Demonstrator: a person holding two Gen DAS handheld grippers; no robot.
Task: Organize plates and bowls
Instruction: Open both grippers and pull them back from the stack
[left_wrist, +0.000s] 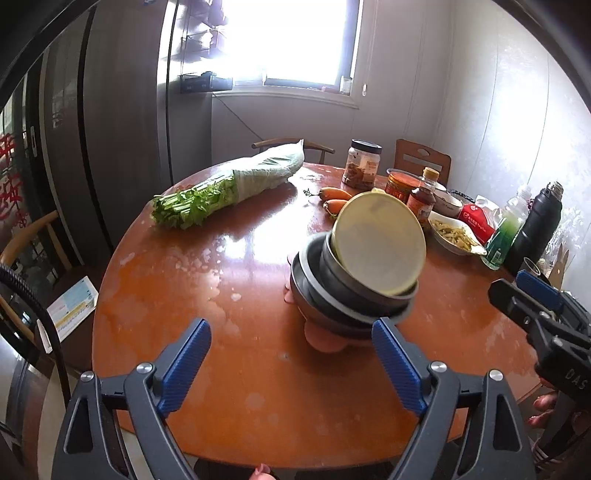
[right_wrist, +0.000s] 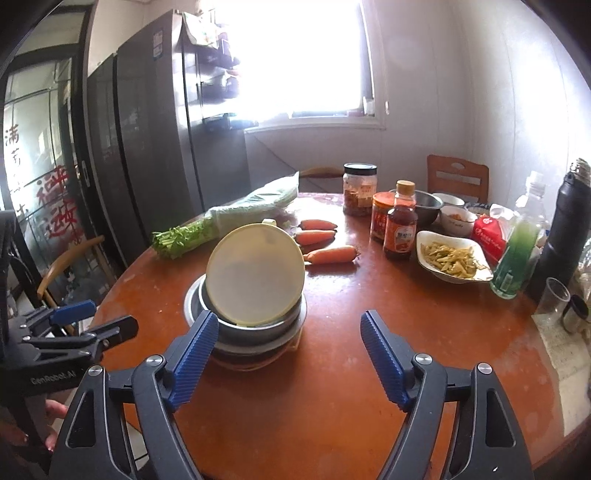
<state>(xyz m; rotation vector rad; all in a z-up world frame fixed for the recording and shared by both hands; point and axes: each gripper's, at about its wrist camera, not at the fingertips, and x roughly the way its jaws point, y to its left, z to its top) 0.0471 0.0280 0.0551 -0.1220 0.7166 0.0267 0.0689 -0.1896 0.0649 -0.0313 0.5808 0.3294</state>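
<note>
- The stack of bowls (right_wrist: 245, 325) sits mid-desk (right_wrist: 332, 406), nested to save room; a pale plate (right_wrist: 255, 275) leans tilted in the top bowl, apparently not seated flat.
- The left gripper (left_wrist: 291, 363) hovers low before the stack, jaws spread wide, empty.
- The right gripper (right_wrist: 286, 356) faces the stack likewise, jaws wide and holding nothing.

left wrist: near, faces window | right wrist: likewise, from right | shared: stacked bowls (left_wrist: 354, 291) (right_wrist: 245, 317)

A stack of bowls (right_wrist: 245, 328) is set at the frame's centre on the worktop (right_wrist: 332, 387), a plate (right_wrist: 255, 275) tilted inside; carrots (right_wrist: 330, 254) lie behind it.
</note>
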